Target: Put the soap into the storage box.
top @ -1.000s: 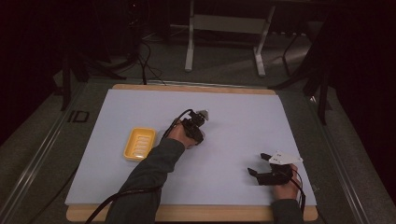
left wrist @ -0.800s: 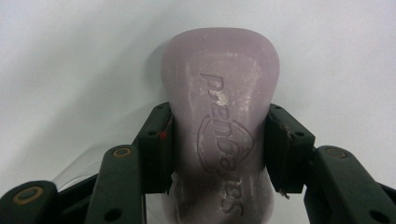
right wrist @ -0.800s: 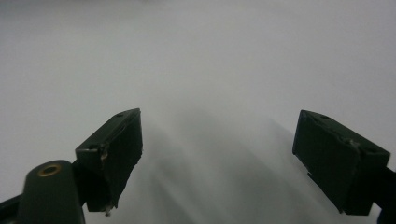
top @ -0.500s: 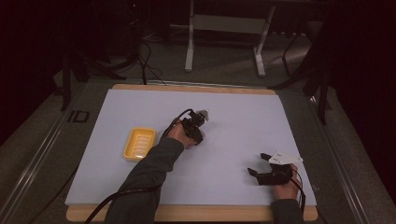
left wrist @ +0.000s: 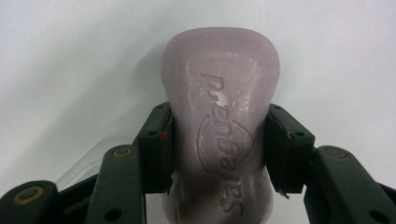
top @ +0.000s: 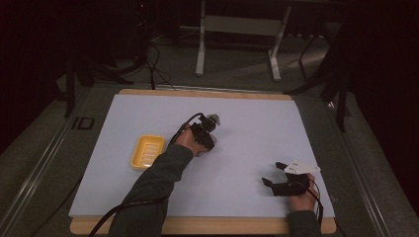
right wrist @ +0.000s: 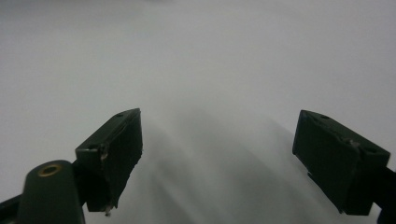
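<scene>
A: Where the two black pads (left wrist: 156,149) of the left gripper (left wrist: 217,149) meet the pale purple bar of soap (left wrist: 219,107), how is the soap held?

B: The soap is squeezed between the pads, one on each side of its thin middle. Its rounded end sticks out past the tips, and raised letters can be seen on its top. It is seen over the white table sheet (top: 257,123), near the middle.

A: How is the left hand (top: 190,143) placed?

B: The arm in the dark green sleeve (top: 158,182) is stretched forward from the bottom edge, and the gripper is pointed away from the person. The yellow ridged plastic soap dish (top: 147,151) is just beside that arm, on its left.

A: And the right gripper (top: 274,174)?

B: It is kept low near the right front corner of the sheet, well apart from the soap. Its black jaws are spread wide, and nothing is held between them.

A: What is changed from a second ago?

B: Almost nothing is changed. The soap was already gripped then, and the dish and both hands are found in the same places.
</scene>
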{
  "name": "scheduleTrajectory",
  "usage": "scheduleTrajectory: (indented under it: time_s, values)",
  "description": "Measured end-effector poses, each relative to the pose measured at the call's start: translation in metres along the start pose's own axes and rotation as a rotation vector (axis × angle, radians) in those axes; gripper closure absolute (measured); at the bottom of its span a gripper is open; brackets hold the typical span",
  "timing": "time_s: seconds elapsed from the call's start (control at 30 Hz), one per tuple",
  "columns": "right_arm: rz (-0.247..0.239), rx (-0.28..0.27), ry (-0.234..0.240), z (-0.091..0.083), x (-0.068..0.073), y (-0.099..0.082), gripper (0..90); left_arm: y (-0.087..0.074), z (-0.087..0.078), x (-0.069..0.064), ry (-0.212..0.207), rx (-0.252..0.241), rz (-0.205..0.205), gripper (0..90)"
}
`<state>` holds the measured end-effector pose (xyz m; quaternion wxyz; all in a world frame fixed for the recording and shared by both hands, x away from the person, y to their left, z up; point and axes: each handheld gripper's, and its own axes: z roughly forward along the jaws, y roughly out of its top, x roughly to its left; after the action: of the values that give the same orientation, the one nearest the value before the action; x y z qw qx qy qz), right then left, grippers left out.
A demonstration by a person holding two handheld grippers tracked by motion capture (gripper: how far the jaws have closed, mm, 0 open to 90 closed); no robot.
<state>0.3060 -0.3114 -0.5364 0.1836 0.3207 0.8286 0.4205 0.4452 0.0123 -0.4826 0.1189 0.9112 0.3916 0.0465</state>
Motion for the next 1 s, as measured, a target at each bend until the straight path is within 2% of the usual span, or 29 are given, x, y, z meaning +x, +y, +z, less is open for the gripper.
scheduleTrajectory:
  time_s: [0.3, 1.0]
  values:
    - [-0.001, 0.0, 0.0, 0.0, 0.0, 0.0, 15.7, -0.003, -0.008, 0.0, -0.003, -0.003, 0.013, 49.8]
    - [-0.001, 0.001, -0.002, 0.0, 0.0, 0.0, 15.7, -0.017, -0.024, 0.006, -0.01, -0.027, 0.012, 49.8]
